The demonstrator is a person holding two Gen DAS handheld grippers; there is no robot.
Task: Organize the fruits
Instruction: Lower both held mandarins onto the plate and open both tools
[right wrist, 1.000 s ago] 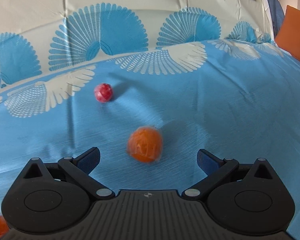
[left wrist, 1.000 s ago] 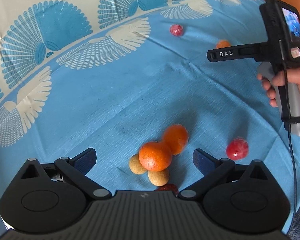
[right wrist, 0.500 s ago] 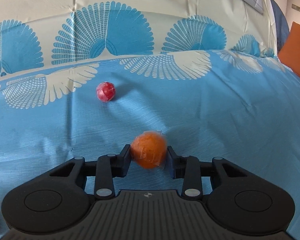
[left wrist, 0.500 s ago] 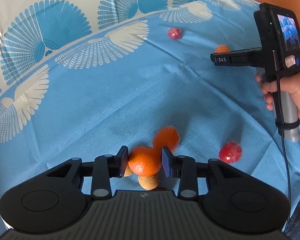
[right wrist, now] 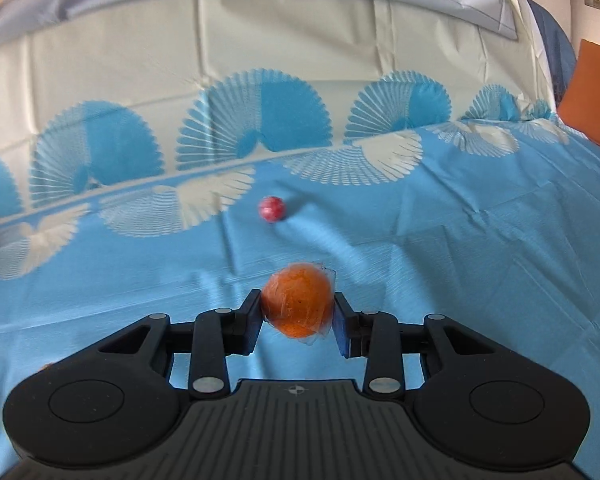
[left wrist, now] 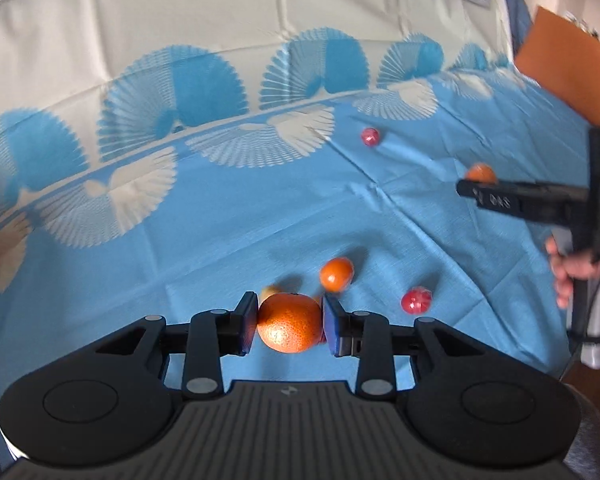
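In the left wrist view my left gripper (left wrist: 290, 310) is shut on a large orange (left wrist: 288, 328), held above the blue cloth (left wrist: 220, 248). Below it lie a small orange (left wrist: 336, 274), a red fruit (left wrist: 417, 301) and a tan fruit (left wrist: 272, 291) that is mostly hidden. In the right wrist view my right gripper (right wrist: 298, 314) is shut on a small orange in clear wrap (right wrist: 298, 300), also off the cloth. That gripper (left wrist: 472, 190) appears at the right of the left wrist view, carrying its orange (left wrist: 480, 172). Another red fruit (right wrist: 273, 209) lies farther back.
The blue cloth with white and blue fan patterns covers the whole surface and rises into a white backdrop (right wrist: 300, 32). An orange panel (left wrist: 568, 76) stands at the far right. A person's hand (left wrist: 572, 272) grips the right tool's handle.
Both grippers were open around their oranges, then shut on them. Both have since lifted, and the fruits left on the cloth look smaller and farther below.
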